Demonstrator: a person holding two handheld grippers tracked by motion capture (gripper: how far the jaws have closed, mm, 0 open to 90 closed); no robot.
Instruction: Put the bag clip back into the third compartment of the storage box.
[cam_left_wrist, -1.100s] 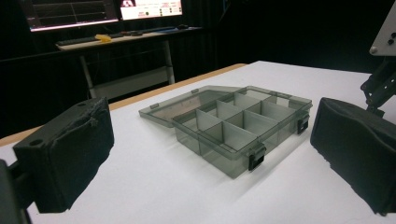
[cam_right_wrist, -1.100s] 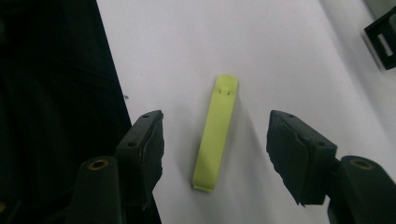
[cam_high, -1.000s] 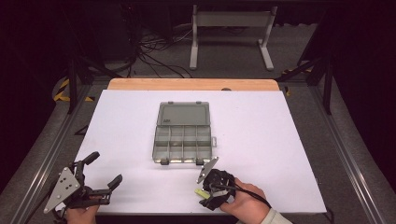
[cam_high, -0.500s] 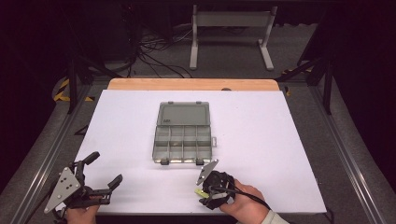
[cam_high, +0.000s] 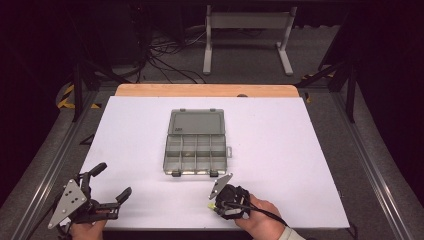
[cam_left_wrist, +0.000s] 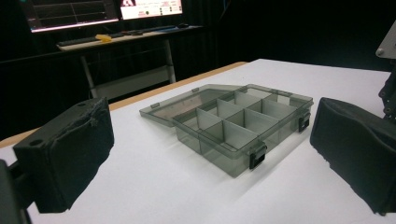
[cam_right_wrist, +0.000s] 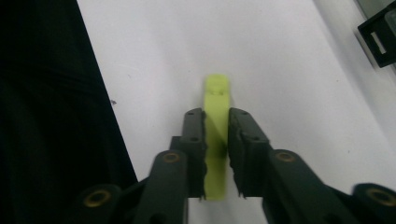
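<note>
Jaws of the right gripper (cam_right_wrist: 215, 154) are being clamped on a yellow-green strip (cam_right_wrist: 216, 100), likely for the open box (cam_high: 196, 145); the left gripper (cam_high: 107, 187) is being held wide, idle.

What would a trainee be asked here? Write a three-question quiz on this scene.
1. True or false: the lid of the smoky transparent plastic compartment box lies open.
2. Which claw grips the small yellow-green plastic piece: A) left claw B) right claw?
3. Fill in: the left claw's black padded jaws stand wide ____.

Key
1. True: the lid lies flat behind the divided tray.
2. B: the right gripper view shows its jaws closed on the piece, low over the white table.
3. Apart: nothing sits between them.
</note>
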